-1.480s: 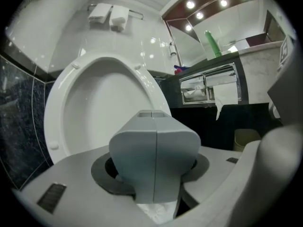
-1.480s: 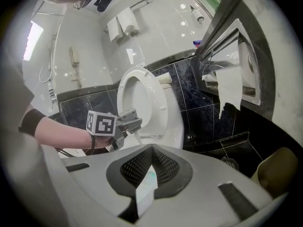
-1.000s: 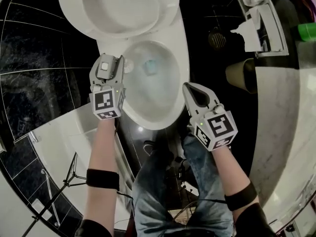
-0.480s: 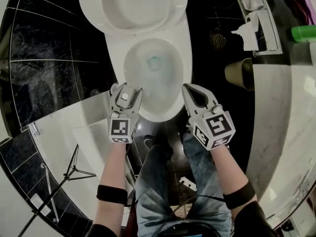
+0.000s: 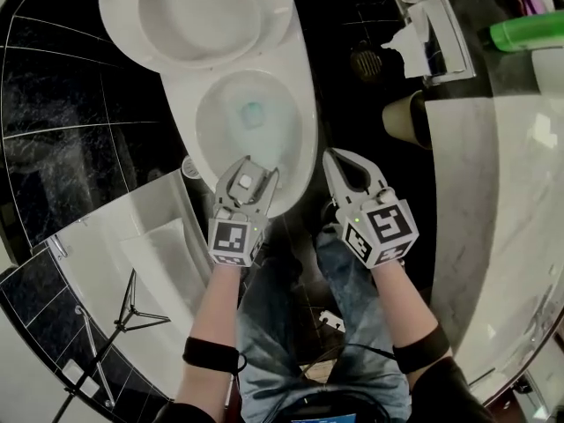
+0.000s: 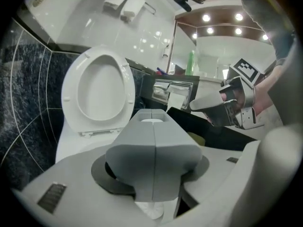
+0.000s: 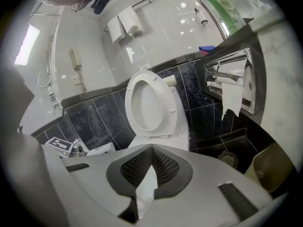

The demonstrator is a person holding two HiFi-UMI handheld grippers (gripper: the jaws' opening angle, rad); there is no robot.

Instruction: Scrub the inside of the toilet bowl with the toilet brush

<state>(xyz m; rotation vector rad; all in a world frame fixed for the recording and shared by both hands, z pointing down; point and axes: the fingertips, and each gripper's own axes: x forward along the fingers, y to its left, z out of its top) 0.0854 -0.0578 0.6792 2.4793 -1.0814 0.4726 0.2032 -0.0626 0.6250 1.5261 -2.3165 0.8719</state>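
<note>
Both grippers closed and empty at the bowl's front rim

Left gripper (image 5: 252,162) and right gripper (image 5: 337,158), jaws together, point toward toilet bowl (image 5: 304,139) just ahead; left nearer. Toilet brush appears in no view.

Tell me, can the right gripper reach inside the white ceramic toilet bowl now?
Probably yes. The white oval toilet seat stands raised, so the white ceramic toilet bowl is open, and the right gripper hovers beside its front rim with nothing between. Its jaws are shut and empty.
</note>
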